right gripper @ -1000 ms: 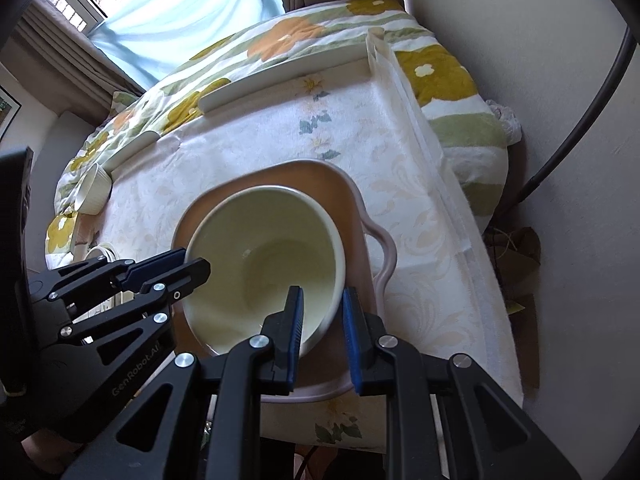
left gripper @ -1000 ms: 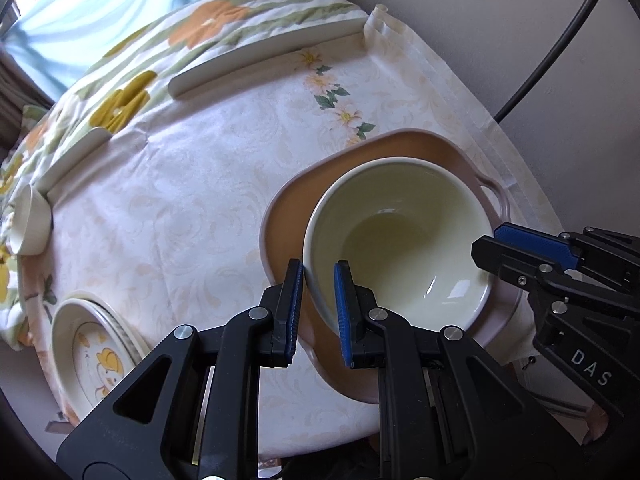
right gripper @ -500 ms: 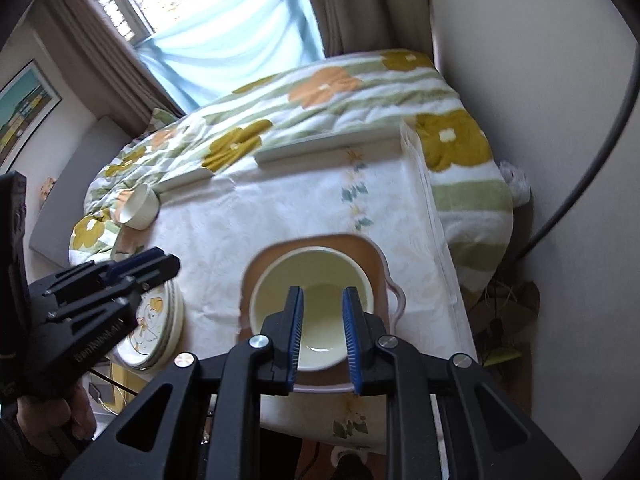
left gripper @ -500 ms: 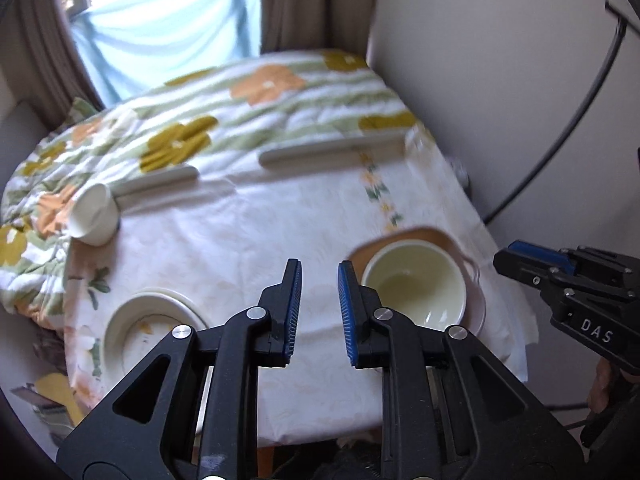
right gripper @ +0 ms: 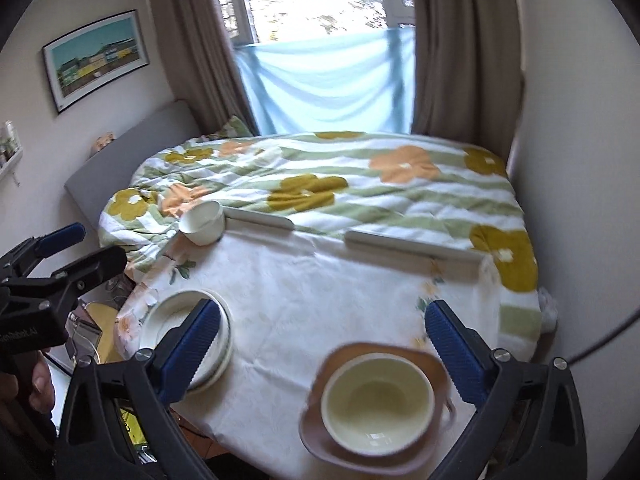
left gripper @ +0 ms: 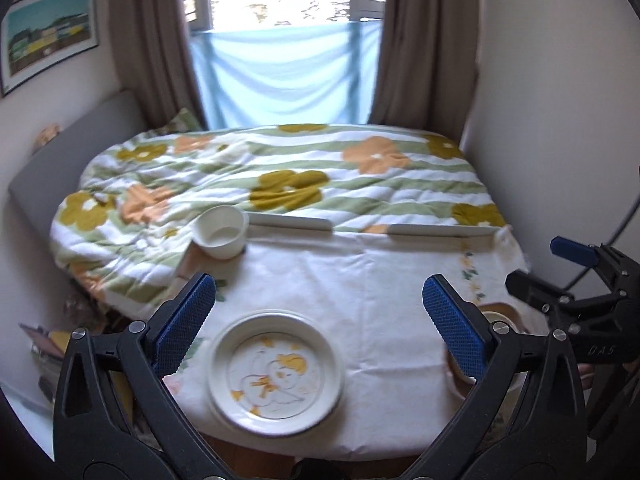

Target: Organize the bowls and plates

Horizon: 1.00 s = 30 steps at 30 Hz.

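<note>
A cream bowl (right gripper: 376, 400) sits in a pink handled plate (right gripper: 332, 360) at the table's near right; only a sliver of that plate (left gripper: 500, 312) shows in the left wrist view. A stack of white plates (left gripper: 276, 372), the top one with a yellow duck picture, lies near left, also seen as plates (right gripper: 176, 312). A small white bowl (left gripper: 220, 232) stands at the far left edge, the same bowl (right gripper: 202, 222). My left gripper (left gripper: 318, 324) hangs high above the plates, jaws opening wide, nothing between them. My right gripper (right gripper: 322, 344) hovers above the cream bowl, jaws opening, empty.
The table (right gripper: 320, 280) wears a white floral cloth with two white strips (right gripper: 260, 216) along its far edge. Behind it lies a bed with a flowered quilt (left gripper: 288, 188). A wall and a black cable (right gripper: 600, 344) close the right side. A person's hand (right gripper: 36, 380) holds the left gripper.
Both grippers let go of the cream bowl's rim, rose and drew back from the table. Their jaws, narrow before, now stand wide apart. The bowl stays in the pink plate.
</note>
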### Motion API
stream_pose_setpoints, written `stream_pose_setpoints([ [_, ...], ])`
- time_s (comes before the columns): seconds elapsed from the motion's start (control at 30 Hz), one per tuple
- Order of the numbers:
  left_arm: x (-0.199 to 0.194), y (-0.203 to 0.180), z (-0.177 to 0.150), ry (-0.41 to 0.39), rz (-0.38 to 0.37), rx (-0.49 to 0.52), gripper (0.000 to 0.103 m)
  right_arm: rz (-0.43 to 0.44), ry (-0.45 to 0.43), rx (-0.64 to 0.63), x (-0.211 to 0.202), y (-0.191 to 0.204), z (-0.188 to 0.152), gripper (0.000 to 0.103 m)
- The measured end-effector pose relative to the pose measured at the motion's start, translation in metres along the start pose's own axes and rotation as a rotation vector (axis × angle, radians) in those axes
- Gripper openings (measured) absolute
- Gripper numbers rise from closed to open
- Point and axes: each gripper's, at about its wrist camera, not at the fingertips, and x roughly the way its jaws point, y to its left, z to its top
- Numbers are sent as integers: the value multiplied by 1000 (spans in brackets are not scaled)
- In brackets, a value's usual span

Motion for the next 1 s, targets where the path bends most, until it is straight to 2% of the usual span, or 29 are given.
stream_pose_setpoints([
  [0.13,15,47,10,44,45,-113,103,121,-64,-63,21,24,35,102],
  [0.2,30,74,19,94,50,-188,103,171,-63,-94,35,35,53,102],
  [0.4,79,150,35,130,56,-392,103,277,63,-189,105,76,111,102],
  [0.47,107,168,36,157,57,-428,103,281,74,-199,135,89,126,102],
  [0.53,137,181,35,179,45,-464,103,275,124,-204,169,98,135,102],
  [0.6,172,196,30,215,30,-508,102,306,194,-194,214,108,140,102],
  [0.77,247,227,11,293,-19,-628,82,369,308,-122,309,123,129,101],
  [0.83,272,234,6,314,-22,-644,76,385,332,-89,336,128,123,96],
  [0.9,294,240,1,328,-40,-658,73,387,364,-41,363,132,115,84],
  [1.0,323,247,-6,354,-41,-669,64,421,433,62,402,132,102,72],
])
